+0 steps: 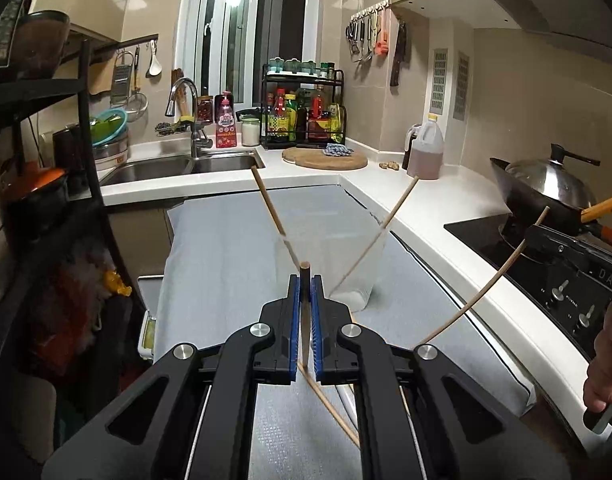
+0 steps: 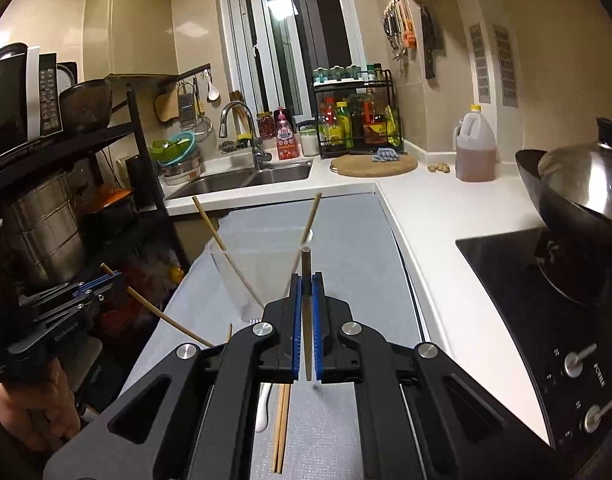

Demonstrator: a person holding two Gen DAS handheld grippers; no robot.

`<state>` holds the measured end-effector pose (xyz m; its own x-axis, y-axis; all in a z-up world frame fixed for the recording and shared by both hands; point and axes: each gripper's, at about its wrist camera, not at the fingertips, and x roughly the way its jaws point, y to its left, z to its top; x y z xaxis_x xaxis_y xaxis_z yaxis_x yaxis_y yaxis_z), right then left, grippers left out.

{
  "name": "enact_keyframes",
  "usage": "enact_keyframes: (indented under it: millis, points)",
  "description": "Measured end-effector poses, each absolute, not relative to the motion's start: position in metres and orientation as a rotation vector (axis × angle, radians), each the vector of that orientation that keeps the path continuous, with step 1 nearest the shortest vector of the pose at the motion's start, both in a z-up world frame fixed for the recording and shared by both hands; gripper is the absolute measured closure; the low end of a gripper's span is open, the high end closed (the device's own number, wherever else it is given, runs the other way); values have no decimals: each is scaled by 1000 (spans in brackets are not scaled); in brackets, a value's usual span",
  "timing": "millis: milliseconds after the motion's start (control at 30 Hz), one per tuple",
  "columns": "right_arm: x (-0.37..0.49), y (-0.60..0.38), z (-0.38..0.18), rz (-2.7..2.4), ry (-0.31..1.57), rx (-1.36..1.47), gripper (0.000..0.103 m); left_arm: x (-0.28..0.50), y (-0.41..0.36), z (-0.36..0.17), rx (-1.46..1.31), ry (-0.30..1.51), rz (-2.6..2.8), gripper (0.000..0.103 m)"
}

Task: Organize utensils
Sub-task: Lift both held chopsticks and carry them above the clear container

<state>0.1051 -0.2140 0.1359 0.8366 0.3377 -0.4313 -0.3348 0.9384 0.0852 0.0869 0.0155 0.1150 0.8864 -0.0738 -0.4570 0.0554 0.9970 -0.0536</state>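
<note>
Both tongs raised over the mat (image 1: 225,264), each clamping a chopstick (image 1: 305,280).

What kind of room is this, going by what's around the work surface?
Most likely a home kitchen. A stainless steel double sink with a curved chrome tap sits under the window, a black two-tier rack of sauce bottles stands in the corner, and a black wok with a steel lid rests on the black glass hob.

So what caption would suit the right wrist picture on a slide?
Right gripper shut on a chopstick near a clear cup already holding two chopsticks.
</note>
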Motion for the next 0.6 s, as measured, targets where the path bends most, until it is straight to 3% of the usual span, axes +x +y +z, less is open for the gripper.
enact_keyframes:
  millis: [600]
  points:
    - [109,-199,156,400,467,-1,98,90,21,139,-59,496,-80,98]
